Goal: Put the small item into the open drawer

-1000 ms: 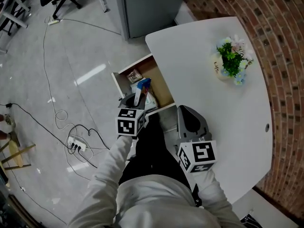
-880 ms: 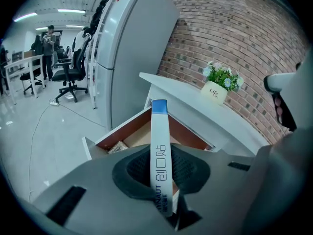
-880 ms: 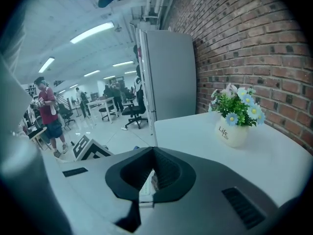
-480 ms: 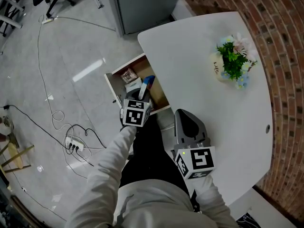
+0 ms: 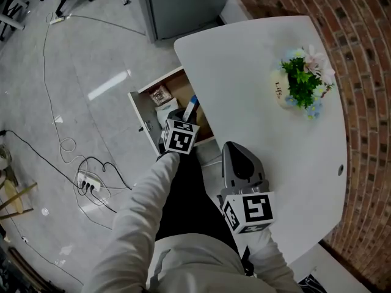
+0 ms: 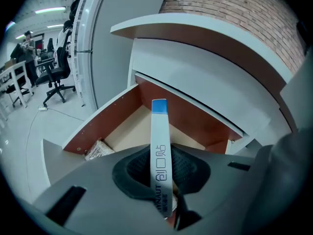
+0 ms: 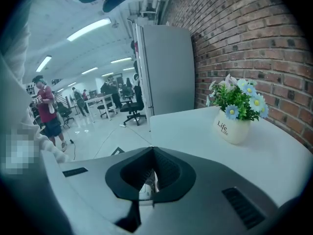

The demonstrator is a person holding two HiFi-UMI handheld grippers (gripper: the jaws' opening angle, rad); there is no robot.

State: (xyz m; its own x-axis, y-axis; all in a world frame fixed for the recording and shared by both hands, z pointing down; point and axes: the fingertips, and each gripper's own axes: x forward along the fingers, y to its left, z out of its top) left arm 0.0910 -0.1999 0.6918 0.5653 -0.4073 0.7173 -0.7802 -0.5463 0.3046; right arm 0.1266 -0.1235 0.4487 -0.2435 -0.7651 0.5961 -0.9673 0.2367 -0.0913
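- Your left arm reaches forward in its pale sleeve, and the left gripper tips downward over the open drawer.
- Its jaws are clenched on the slim box, which they pinch by its lower end, so the box sticks out ahead of the pads.
- Your right forearm is bent close to your body; the right gripper sits above the near edge of the white table, well apart from the drawer.
- The right gripper's jaws are closed together with nothing gripped between them.
- The slim box is thin, long and white, with a blue band at its far end and dark print along its face.
- In the left gripper view the blue end shows against the drawer's brown inner wall; in the head view the box hangs over the table side of the drawer.
- It touches nothing but the jaws.
- A small packet lies inside the drawer at the far end.
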